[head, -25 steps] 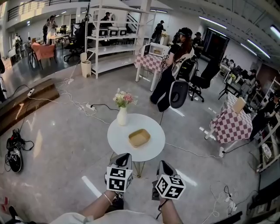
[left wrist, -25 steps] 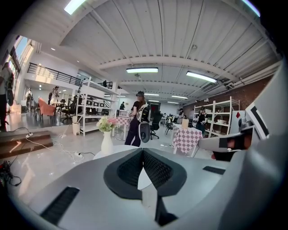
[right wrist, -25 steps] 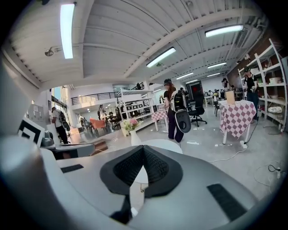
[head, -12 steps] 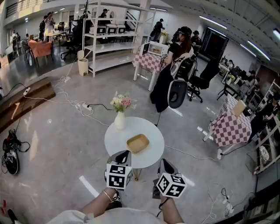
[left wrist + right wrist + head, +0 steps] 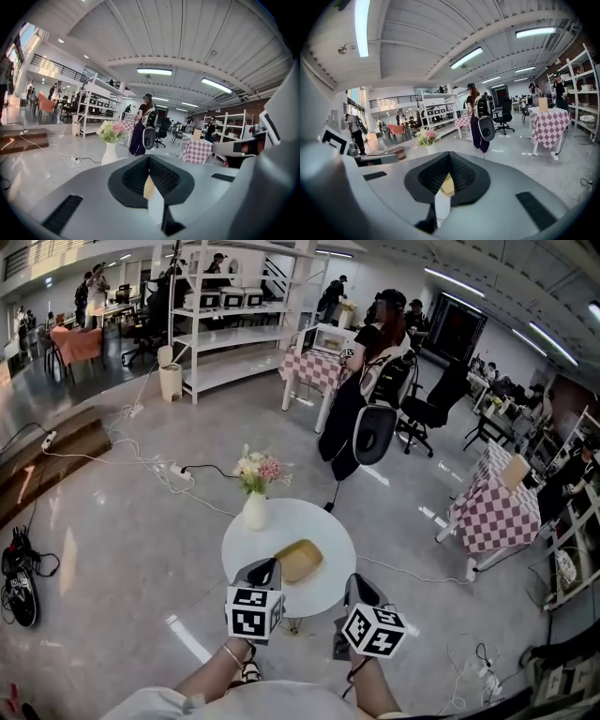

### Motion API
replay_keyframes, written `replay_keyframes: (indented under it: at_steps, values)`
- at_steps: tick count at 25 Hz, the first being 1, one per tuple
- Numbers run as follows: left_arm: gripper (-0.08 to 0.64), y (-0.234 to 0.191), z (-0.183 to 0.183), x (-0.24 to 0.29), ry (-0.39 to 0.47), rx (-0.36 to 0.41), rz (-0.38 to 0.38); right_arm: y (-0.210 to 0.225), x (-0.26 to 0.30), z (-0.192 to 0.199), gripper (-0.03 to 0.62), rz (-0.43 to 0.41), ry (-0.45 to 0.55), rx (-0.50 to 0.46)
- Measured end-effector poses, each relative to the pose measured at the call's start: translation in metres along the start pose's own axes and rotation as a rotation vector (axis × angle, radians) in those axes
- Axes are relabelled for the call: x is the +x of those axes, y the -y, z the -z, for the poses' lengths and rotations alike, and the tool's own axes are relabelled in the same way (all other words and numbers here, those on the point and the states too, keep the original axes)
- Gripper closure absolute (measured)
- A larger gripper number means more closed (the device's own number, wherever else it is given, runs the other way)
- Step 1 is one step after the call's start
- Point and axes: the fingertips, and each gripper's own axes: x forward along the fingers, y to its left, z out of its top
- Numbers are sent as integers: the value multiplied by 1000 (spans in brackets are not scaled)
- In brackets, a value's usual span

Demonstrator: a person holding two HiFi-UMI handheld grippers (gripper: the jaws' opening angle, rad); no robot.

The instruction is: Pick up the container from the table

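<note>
Nearest, the left gripper (image 5: 265,570) and the right gripper (image 5: 359,587) are hanging side by side over the near edge of the round white table (image 5: 246,542). Each is holding its jaws pressed together on nothing. The container (image 5: 299,560), a shallow tan tray, is lying untouched on the table, just ahead of the left gripper's tip and ahead and to the left of the right one.

To do the pick well, I judge that one gripper should be parting its jaws before reaching the tray. It should then be coming in low, one jaw inside a side wall and one outside, keeping clear of the vase (image 5: 254,510) of flowers standing farther ahead of the left gripper.

Each gripper view is showing only a tan sliver below its jaws, so the tray's depth and near rim are hard to make out.
</note>
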Motion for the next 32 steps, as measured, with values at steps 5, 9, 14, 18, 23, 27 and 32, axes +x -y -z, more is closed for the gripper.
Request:
replay_keyframes:
  at_steps: [5, 9, 14, 18, 23, 27, 32]
  values:
    - [543, -8, -13, 23, -2, 9, 28, 2, 23, -16, 568, 20, 12, 1]
    - [543, -14, -22, 39, -5, 26, 54, 0, 39, -19, 568, 24, 14, 5]
    - [543, -26, -24, 53, -17, 54, 67, 3, 57, -18, 568, 39, 14, 21]
    - [543, -33, -26, 59, -33, 67, 65, 3, 66, -19, 568, 41, 7, 35]
    - [543, -38, -18, 62, -58, 69, 66, 4, 71, -8, 568, 48, -15, 53]
    - [543, -44, -10, 62, -71, 63, 61, 3, 75, -1, 568, 50, -27, 60]
    - [543, -46, 4, 60, -102, 46, 38, 5, 77, 10, 568, 42, -69, 64]
